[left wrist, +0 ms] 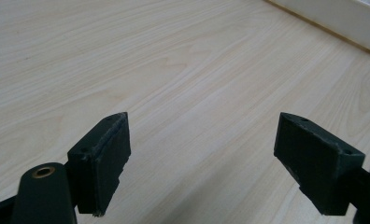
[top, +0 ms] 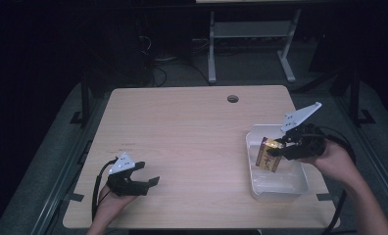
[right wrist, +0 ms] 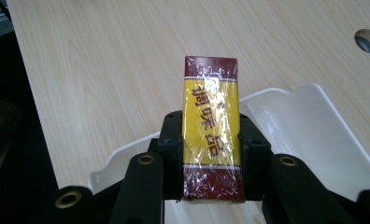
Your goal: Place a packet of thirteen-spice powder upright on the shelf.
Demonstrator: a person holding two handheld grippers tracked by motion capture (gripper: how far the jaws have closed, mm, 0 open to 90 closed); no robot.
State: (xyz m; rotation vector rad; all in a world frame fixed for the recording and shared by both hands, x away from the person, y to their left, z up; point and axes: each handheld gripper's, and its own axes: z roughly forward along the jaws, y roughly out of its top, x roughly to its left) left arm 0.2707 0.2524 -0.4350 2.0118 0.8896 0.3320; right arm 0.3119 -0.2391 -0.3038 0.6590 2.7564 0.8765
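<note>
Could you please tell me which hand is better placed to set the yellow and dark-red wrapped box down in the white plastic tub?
The right: its claw already grips the yellow and dark-red wrapped box above the white plastic tub. The left claw sits open and empty across the table.

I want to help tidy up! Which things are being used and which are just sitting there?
In use:
- right gripper, shut on the packet
- white tub beneath it

Just there:
- left gripper, open, holding nothing
- table
- its hole

"调味品" on yellow packet (right wrist: pixel 212 130)
</note>
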